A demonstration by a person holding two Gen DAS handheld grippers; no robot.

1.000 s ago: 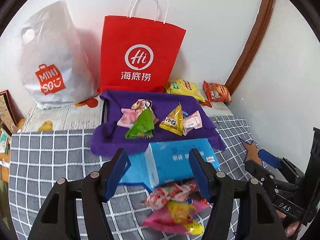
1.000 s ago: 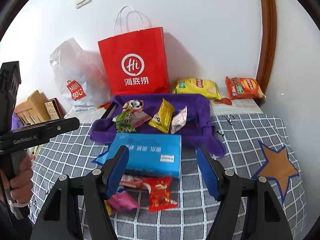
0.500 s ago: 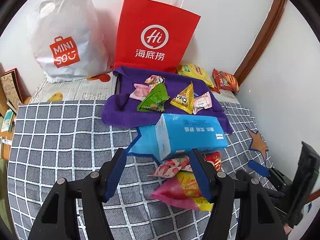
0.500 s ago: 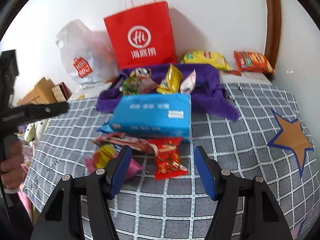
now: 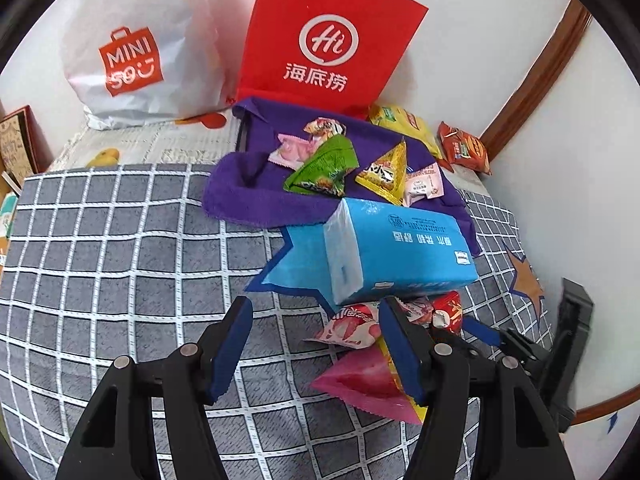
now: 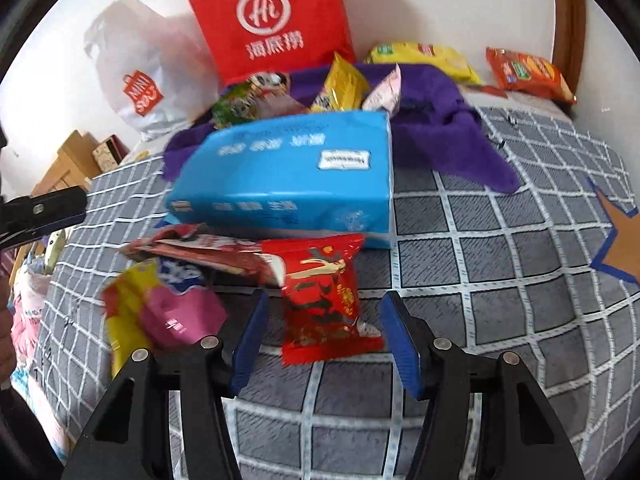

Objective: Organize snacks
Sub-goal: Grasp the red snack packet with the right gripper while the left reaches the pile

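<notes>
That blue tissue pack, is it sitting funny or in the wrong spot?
A bit, yes. The blue tissue pack lies among the snacks: its back edge overlaps the purple cloth, and the red snack packet and other wrappers are tucked against its front. It sits askew to the blanket's grid lines, not squared up.

Snacks spread across the checked cover, gripper over the near pile.

The tissue pack [image 6: 288, 176] lies mid-cover [image 6: 500, 280]; behind it the towel [image 5: 256, 196] carries several small packets [image 5: 320, 168]. Behind the towel, against the wall, stands the paper bag [image 5: 328, 40], with the plastic bag [image 5: 136, 48] to its left and two bigger snack bags [image 6: 524, 70] lying to its right. Before the tissue pack sits a loose pile of packets [image 6: 168, 308], and at its right end one packet [image 6: 320, 304] lies between the parted fingers of the right gripper [image 6: 320, 336], untouched. The left gripper [image 5: 316, 344] hangs over bare cover left of that pile.
</notes>
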